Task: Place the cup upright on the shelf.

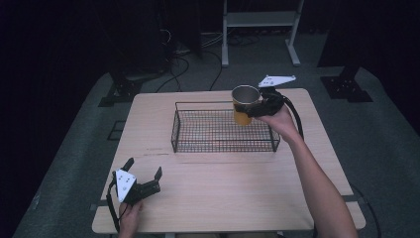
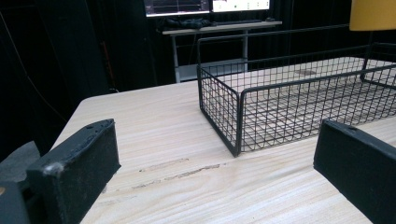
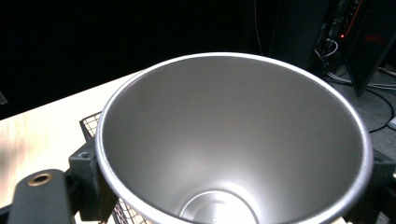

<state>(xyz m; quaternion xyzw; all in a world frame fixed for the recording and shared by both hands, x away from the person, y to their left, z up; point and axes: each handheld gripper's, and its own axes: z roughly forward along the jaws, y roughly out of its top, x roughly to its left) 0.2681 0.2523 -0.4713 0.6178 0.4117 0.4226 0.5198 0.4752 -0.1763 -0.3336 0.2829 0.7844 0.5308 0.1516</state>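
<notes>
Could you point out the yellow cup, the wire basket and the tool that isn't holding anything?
Yellow metal cup with silver inside (image 1: 241, 117): high view, on its yellow outer wall.
Black wire basket (image 1: 223, 147): high view, on its near side wall.
Left tool (image 1: 144, 174): high view, midway between its open jaw tips.

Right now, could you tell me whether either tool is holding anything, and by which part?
The right tool holds the yellow cup upright by its side wall, just below the rim, over the wire basket. The left tool is open and holds nothing.
</notes>
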